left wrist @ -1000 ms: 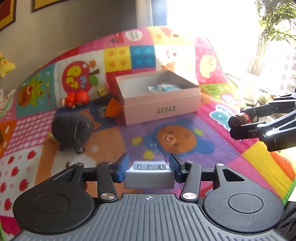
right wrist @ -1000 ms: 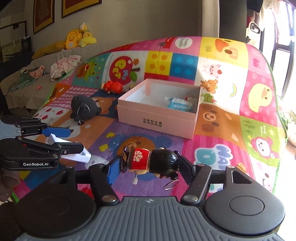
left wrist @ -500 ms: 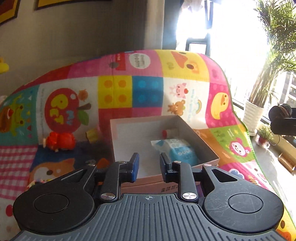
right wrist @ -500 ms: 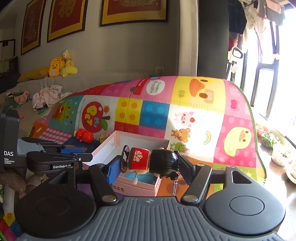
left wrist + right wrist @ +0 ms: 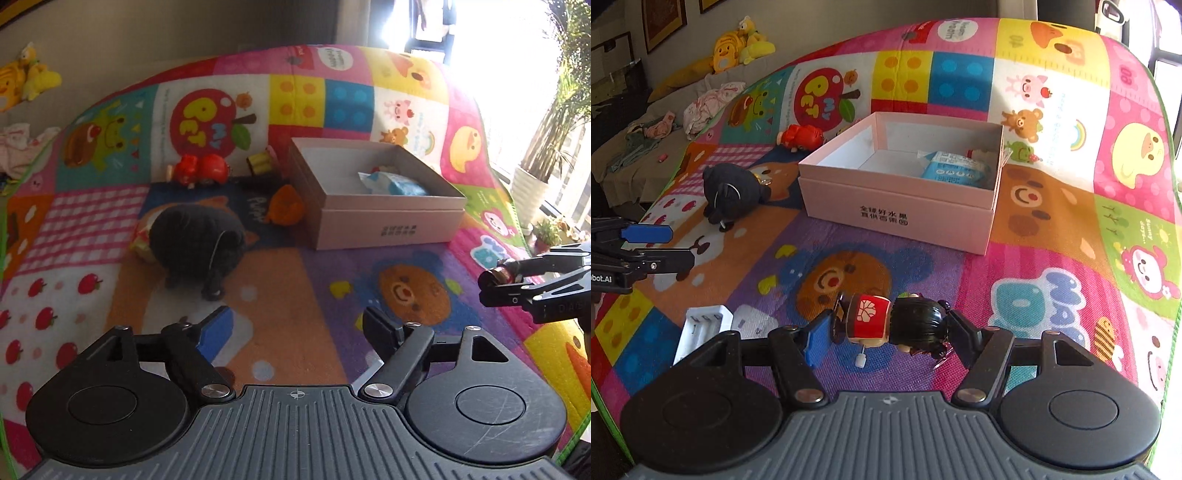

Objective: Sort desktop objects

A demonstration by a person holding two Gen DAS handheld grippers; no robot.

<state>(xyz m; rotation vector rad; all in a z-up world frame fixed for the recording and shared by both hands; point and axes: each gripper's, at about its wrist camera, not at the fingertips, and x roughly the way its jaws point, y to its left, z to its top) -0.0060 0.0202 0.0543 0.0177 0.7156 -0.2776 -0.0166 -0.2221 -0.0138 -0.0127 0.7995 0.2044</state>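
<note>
My left gripper (image 5: 299,325) is open and empty, low over the play mat in front of a black plush toy (image 5: 197,240). It also shows at the left edge of the right wrist view (image 5: 650,247). My right gripper (image 5: 886,332) is shut on a wind-up doll (image 5: 894,323) with a red body and black hair, held above the mat; it also shows at the right of the left wrist view (image 5: 495,284). An open pink box (image 5: 897,210) holds a blue packet (image 5: 955,168). A white charger (image 5: 701,330) lies on the mat near my right gripper.
A red toy (image 5: 199,170), an orange toy (image 5: 286,205) and a small yellow item (image 5: 260,162) lie left of the box (image 5: 388,225). The colourful mat (image 5: 1052,229) covers the surface. Potted plants (image 5: 535,184) stand at the right by the window.
My left gripper, shut on the white charger a second ago, is now open and empty; the charger lies on the mat. Both grippers rose toward the box and came back down. The doll stays gripped.
</note>
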